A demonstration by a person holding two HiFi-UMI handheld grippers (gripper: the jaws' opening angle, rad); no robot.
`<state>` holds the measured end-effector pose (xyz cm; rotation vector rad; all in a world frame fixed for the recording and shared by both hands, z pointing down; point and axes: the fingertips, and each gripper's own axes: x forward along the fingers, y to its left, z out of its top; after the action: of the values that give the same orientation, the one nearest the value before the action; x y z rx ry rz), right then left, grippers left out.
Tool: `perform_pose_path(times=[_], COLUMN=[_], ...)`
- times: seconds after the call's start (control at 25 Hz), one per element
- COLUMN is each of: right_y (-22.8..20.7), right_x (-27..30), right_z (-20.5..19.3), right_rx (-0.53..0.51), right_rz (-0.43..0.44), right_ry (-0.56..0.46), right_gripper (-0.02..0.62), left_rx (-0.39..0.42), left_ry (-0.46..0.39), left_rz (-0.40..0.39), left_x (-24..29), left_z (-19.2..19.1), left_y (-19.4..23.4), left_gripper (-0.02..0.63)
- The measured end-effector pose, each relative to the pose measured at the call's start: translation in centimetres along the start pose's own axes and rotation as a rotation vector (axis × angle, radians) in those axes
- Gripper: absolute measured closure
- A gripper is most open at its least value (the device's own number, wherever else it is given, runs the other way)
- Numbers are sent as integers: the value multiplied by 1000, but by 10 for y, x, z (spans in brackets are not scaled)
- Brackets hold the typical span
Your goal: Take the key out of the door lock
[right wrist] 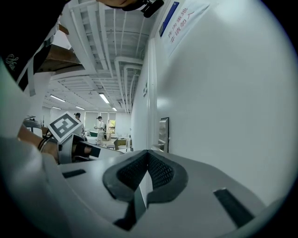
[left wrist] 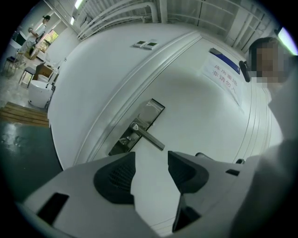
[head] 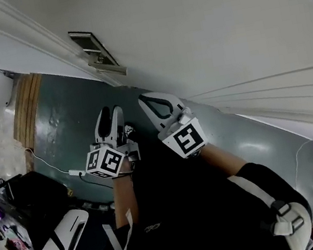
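On the white door [left wrist: 200, 125], a silver metal lock plate [left wrist: 148, 114] carries a lever handle [left wrist: 151, 138]. The small key [left wrist: 125, 139] sits in the plate just below the lever. Near the plate, the left gripper [left wrist: 151, 159] has its fingers apart and empty. The right gripper [right wrist: 148, 155], looking along the door toward the plate, has its fingers pressed together on nothing.

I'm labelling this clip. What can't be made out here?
- The key: in the left gripper view, only a speck on the lock plate below the door handle, too small to confirm.
- Head view: the lock plate is too steep and far to show any key.
- Right gripper view: the lock plate's lower part is hidden behind the right gripper.
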<state>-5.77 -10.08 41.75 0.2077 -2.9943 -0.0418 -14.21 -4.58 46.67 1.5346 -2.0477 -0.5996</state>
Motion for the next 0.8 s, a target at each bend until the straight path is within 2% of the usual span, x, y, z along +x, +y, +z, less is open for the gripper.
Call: perform_pose_path(times=[0.36, 0.56, 0.8], right_y=[-8, -11, -5], right_x=[39, 60, 78], right_z=[17, 14, 2], right_rx=[-34, -6, 40], right_rz=[-88, -162, -254], right_ry=[11, 45, 92], right_gripper=[588, 588, 588], left_rx=[-25, -57, -56], left_ry=[82, 148, 250], left_rz=[-68, -115, -197], left_x=[35, 56, 83], left_z=[18, 23, 25], left_y=[32, 53, 73], left_gripper=[383, 385, 385])
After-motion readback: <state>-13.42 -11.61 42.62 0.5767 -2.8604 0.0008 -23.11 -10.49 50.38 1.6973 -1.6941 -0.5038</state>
